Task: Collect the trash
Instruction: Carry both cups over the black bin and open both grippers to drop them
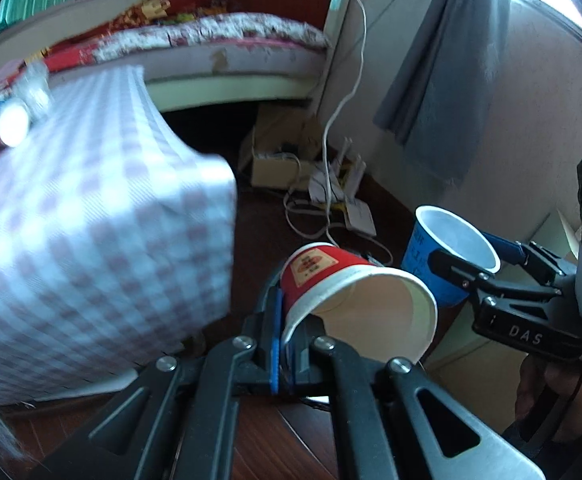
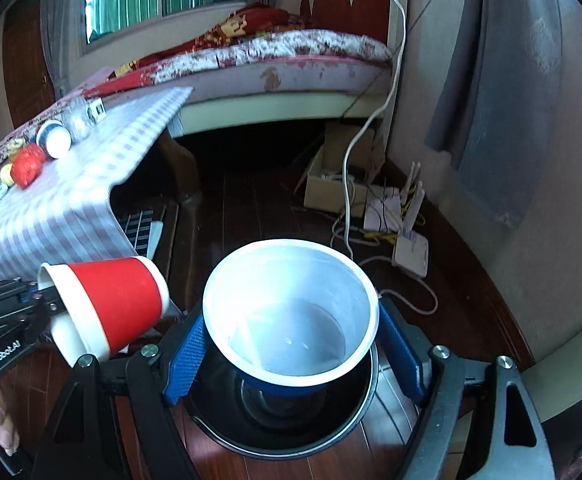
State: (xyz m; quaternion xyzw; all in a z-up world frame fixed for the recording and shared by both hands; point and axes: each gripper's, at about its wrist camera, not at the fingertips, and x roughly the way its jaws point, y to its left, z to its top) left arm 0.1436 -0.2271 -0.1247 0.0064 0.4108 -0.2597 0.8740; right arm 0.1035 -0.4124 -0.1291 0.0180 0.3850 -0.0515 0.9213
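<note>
My left gripper [image 1: 285, 320] is shut on the rim wall of a red paper cup [image 1: 331, 268], which lies tilted on its side with its mouth toward me. In the right wrist view the same red cup [image 2: 119, 304] hangs at the left. My right gripper [image 2: 293, 344] is shut on a blue cup with a white inside [image 2: 291, 312], its blue pads [image 2: 187, 352] pressing both sides. The blue cup is upright, directly above a round bin with a black liner [image 2: 331, 436]. From the left wrist, the blue cup [image 1: 451, 240] and right gripper [image 1: 463, 276] sit at the right.
A table with a checked cloth [image 2: 71, 200] stands to the left, carrying a red crumpled ball [image 2: 27, 166], a lying cup [image 2: 55, 138] and foil [image 2: 77, 120]. On the floor behind are a cardboard box [image 2: 331, 184], a router [image 2: 411, 248] and cables. A bed [image 2: 291, 60] lies beyond.
</note>
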